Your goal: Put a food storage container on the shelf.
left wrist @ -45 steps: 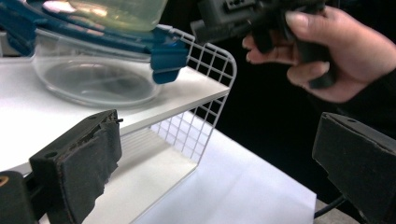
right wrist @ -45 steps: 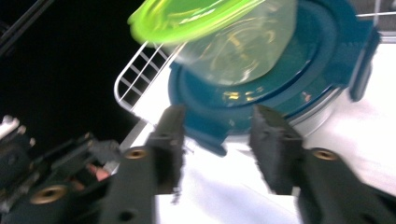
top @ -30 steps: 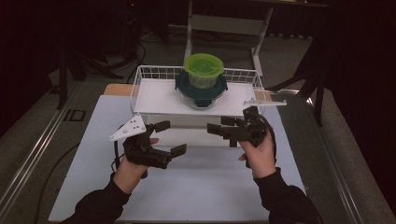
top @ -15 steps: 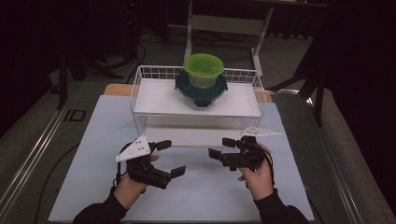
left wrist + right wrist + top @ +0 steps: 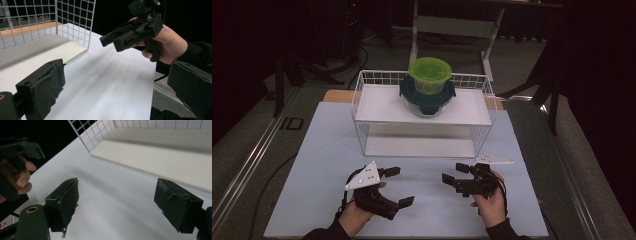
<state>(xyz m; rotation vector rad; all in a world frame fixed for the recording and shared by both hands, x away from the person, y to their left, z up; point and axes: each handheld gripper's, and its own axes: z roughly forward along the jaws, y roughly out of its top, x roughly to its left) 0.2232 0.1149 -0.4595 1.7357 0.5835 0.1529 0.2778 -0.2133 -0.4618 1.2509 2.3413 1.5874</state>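
Observation:
A white wire rack (image 5: 358, 95) stands at the back of the white mat (image 5: 319, 150). On its upper shelf sits a clear bowl with a dark teal lid (image 5: 412, 95), and a green-lidded tub (image 5: 430, 70) is stacked on top. My left gripper (image 5: 400, 186) hovers open over the mat's front, nothing between its jaws. My right gripper (image 5: 453, 173) is open beside it, also with nothing in it. The two point toward each other. In the left gripper view the right gripper (image 5: 133, 32) shows in a hand ahead of my own jaws.
The rack's lower shelf (image 5: 419, 146) is bare, and its corner (image 5: 75, 50) lies just ahead of the left jaws. A desk frame (image 5: 452, 25) stands behind the table. Dark floor surrounds the table; a metal rail (image 5: 252, 150) runs along the left.
Both hands have drawn back from the rack toward the table's front edge. Both grippers stayed open throughout.

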